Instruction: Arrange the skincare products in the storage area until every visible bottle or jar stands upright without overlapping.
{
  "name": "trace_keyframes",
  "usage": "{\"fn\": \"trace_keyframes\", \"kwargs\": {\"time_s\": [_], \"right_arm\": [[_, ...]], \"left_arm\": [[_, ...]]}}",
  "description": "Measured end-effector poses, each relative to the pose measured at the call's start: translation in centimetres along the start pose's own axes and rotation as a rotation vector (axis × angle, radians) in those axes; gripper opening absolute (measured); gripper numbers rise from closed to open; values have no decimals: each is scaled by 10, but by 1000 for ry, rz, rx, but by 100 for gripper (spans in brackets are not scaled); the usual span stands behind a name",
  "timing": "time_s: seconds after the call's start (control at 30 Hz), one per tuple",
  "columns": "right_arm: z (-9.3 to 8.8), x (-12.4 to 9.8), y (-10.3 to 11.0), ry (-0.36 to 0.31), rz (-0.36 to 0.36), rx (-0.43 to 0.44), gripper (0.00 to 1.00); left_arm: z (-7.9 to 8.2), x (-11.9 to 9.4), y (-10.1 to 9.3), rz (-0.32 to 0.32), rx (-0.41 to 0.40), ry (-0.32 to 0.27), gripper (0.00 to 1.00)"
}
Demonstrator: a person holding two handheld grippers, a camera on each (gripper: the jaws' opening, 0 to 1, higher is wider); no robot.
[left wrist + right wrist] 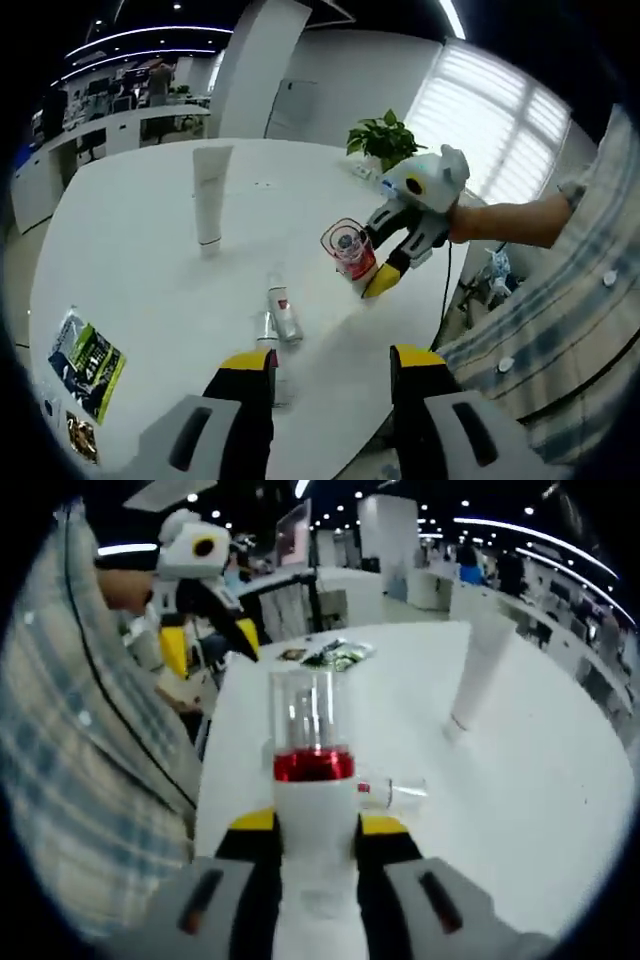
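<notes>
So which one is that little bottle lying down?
On the white table, look just ahead of the left gripper: the small clear bottle lies on its side there. The tall white tube behind stands upright, and the red-collared bottle is held by the right gripper.

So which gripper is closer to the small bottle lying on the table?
Left. The left gripper hovers open right over the small bottle; the right gripper is farther off, holding the red-collared bottle.
</notes>
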State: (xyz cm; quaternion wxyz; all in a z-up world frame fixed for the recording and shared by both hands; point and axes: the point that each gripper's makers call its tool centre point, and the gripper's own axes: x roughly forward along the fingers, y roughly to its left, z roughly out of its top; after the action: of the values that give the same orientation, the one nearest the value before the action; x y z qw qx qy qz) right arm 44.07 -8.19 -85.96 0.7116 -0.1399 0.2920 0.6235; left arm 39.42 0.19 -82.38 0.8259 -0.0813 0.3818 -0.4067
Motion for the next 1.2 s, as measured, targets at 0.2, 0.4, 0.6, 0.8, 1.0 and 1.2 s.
{"fn": "trace_keyframes", "kwargs": {"time_s": [0.2,0.4,0.6,0.8,1.0,1.2], "right_arm": [[42,-3,21,-156,50,60,25],[79,-10,34,-299,99,104,25],[91,-11,43,-341,86,119,26],[93,-5,45,-337,29,121,26],[104,-3,51,-379,-2,140,26],[108,-2,53,-399,-23,165,26]], "left_arm": [[29,8,-14,-70,-19,-91,47],[54,5,-32,-163,-30,-187,47],[66,3,-37,-155,-16,-222,48],[74,10,-44,-129,-29,-262,48],[80,15,-44,-101,-45,-300,39],[81,9,-47,-91,-3,-312,35]]}}
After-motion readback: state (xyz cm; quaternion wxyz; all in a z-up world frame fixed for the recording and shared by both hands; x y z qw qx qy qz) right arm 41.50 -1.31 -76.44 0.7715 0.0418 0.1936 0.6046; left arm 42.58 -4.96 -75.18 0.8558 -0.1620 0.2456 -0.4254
